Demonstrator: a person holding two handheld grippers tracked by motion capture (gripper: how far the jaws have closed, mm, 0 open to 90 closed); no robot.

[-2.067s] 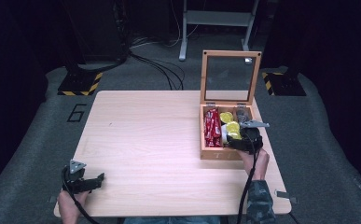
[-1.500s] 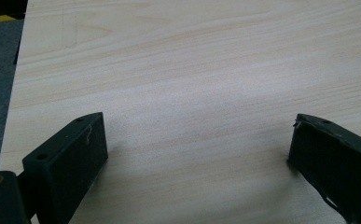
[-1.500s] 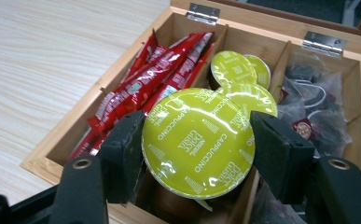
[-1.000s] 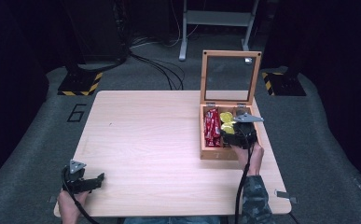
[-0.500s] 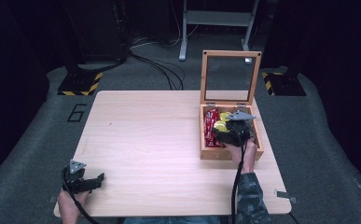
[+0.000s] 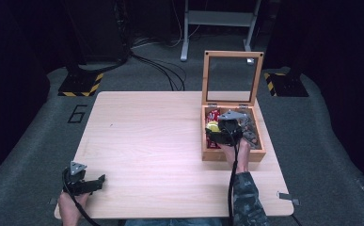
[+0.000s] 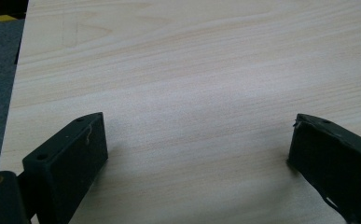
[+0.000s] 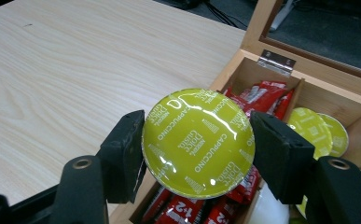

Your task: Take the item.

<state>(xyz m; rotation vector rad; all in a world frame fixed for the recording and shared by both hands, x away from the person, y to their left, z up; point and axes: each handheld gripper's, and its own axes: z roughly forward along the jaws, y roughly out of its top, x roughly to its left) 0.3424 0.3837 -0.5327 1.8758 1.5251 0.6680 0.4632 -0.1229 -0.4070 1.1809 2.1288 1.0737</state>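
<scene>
My right gripper (image 8: 197, 142) is shut on a yellow-green coffee capsule (image 8: 197, 140) with a shiny foil lid, held above the left part of the open wooden box (image 8: 262, 70). In the high view that gripper (image 6: 223, 132) hovers over the box (image 6: 231, 155), the capsule (image 6: 212, 126) showing as a yellow spot at its left. Red sachets (image 8: 257, 95) lie in the box's left compartment and more yellow-green capsules (image 8: 315, 130) in the middle one. My left gripper (image 6: 97, 181) rests at the table's near left corner, jaws wide open over bare wood (image 7: 197, 154).
The box's glass lid (image 6: 231, 77) stands upright at the back. The light wooden table (image 6: 161, 136) stretches wide to the left of the box. Dark floor with cables and a metal stand lies beyond the far edge.
My right gripper has moved left across the box with the capsule in it, from the right compartment towards the red sachets. The left gripper has stayed still.
</scene>
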